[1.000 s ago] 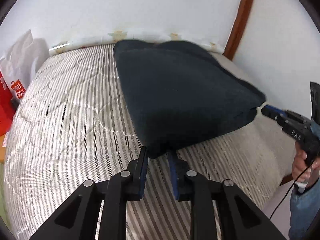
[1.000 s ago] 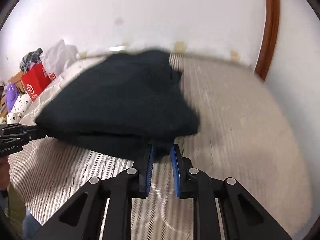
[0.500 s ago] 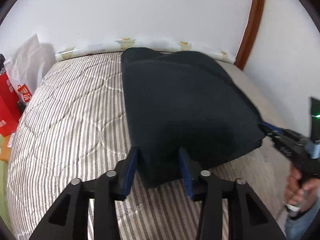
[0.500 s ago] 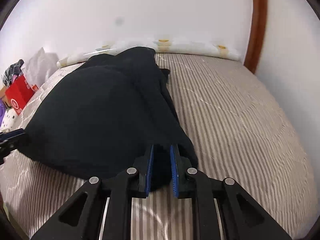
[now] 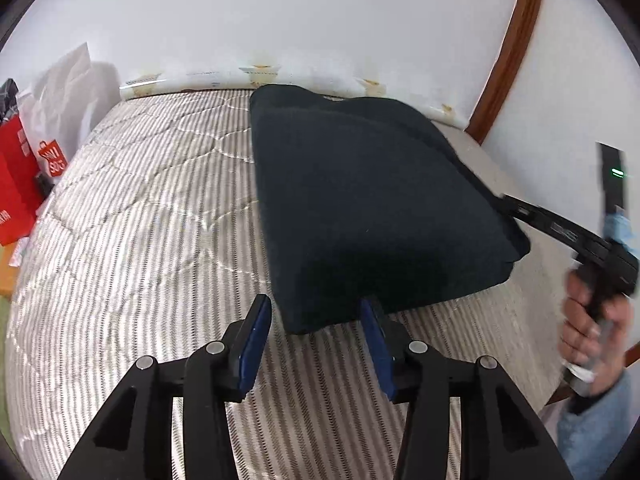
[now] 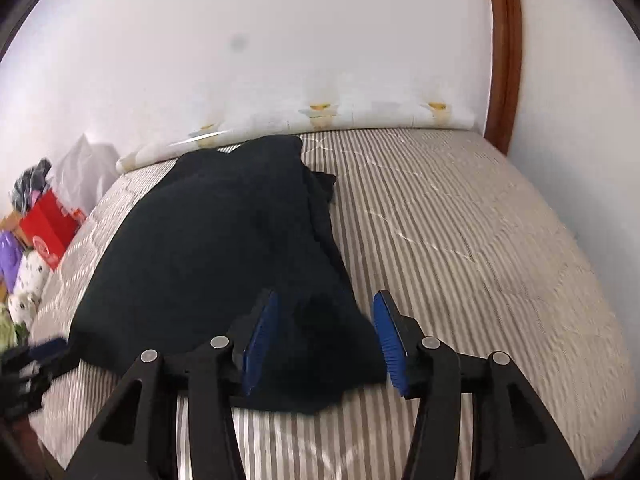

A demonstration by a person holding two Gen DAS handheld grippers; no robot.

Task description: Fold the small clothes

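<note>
A dark navy garment lies folded flat on the striped mattress. My left gripper is open, its blue pads on either side of the garment's near corner. In the right wrist view the same garment lies to the left and centre. My right gripper is open, its jaws spread around the garment's near right corner. The right gripper also shows in the left wrist view, held in a hand at the garment's far right edge.
A white wall runs along the far edge of the mattress, with a rolled patterned sheet against it. A brown door frame stands at the right. Red bags and a white bag stand at the left.
Both grippers have lowered the garment onto the mattress and opened, first the left and then the right. The garment now rests flat.
</note>
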